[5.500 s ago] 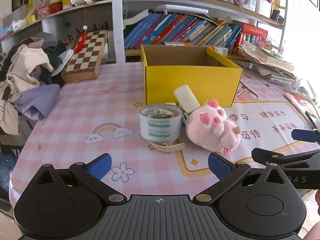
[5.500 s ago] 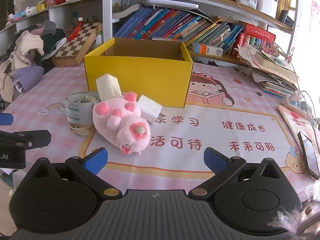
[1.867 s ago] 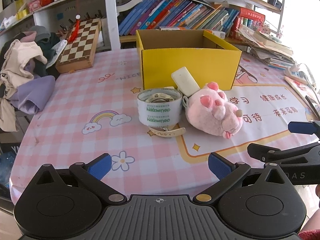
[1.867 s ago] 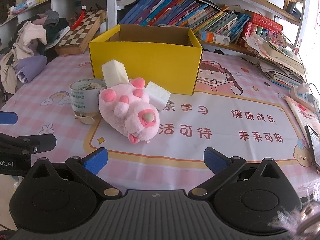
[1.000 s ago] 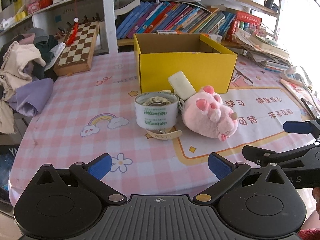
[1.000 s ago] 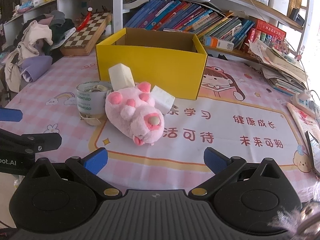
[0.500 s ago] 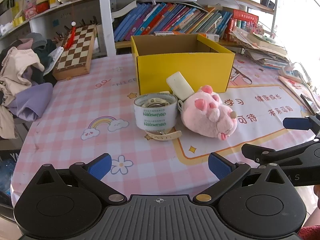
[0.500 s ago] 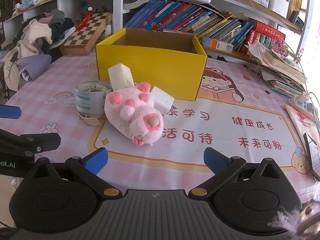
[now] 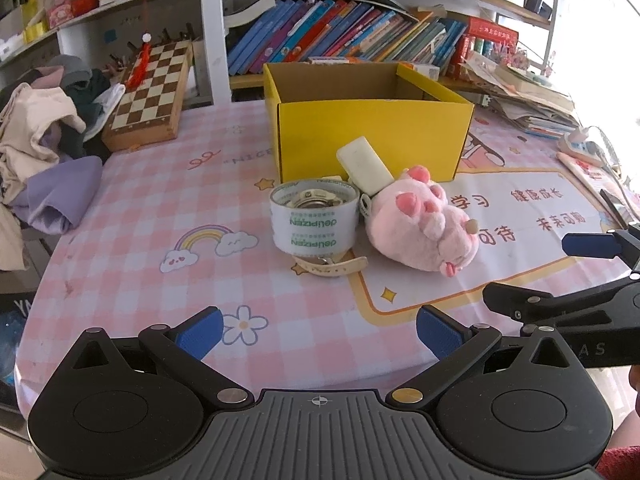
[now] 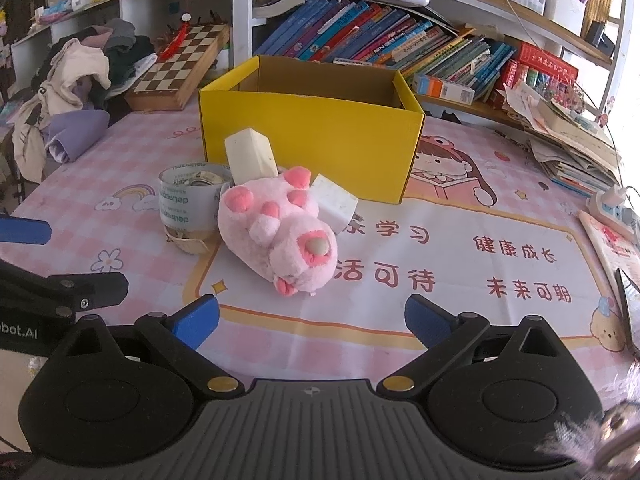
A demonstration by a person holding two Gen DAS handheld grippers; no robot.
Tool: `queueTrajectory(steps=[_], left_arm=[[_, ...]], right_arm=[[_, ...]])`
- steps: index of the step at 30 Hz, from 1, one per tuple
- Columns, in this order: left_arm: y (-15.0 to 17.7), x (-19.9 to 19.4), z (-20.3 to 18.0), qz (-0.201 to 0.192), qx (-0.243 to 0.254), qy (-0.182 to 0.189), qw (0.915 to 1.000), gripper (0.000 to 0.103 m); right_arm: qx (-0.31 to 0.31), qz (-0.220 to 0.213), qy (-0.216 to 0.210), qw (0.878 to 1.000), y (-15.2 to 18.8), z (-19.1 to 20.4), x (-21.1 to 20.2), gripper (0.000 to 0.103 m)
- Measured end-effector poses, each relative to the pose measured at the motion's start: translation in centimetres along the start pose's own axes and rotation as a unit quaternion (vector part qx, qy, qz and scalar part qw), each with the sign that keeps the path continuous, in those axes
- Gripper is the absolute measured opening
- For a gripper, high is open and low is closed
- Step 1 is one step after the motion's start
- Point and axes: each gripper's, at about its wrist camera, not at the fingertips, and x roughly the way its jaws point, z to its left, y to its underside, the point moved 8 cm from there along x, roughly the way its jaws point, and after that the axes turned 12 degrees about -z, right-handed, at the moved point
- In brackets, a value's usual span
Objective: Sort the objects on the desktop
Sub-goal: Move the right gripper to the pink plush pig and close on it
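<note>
Yellow box (image 9: 372, 136); pink plush (image 10: 276, 228); pink-white checked tablecloth (image 9: 152, 208); brown-cream chessboard (image 9: 150, 88).

"deli" on tape roll (image 10: 188, 200)

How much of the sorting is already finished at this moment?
Nothing looks sorted yet: what shows of the yellow cardboard box interior is bare. Nothing is in hand; the left tool and right tool are open, short of the pile. Left: the pink plush toy, clear tape roll and two white blocks.

Sunlit room, crowded bookshelves (image 9: 352, 36) behind a pink checked table (image 9: 152, 216), chessboard (image 9: 150, 90) leaning left.
</note>
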Motion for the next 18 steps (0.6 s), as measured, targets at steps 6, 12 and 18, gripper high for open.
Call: queueTrajectory(steps=[6, 12, 18], left_arm=[[-0.3, -0.5, 0.1, -0.017, 0.014, -0.003, 0.9998, 0.103], [-0.7, -0.7, 0.1, -0.029, 0.024, -0.002, 0.9993, 0.103], [-0.4, -0.5, -0.1, -0.022, 0.021, 0.006, 0.9995, 0.103]], right_arm=[[-0.006, -0.004, 0.002, 1.0, -0.3, 0.4, -0.2, 0.101], [-0.01, -0.004, 0.006, 1.0, -0.8, 0.5, -0.2, 0.101], [-0.021, -0.002, 0.007, 1.0, -1.1, 0.5, -0.3, 0.101]])
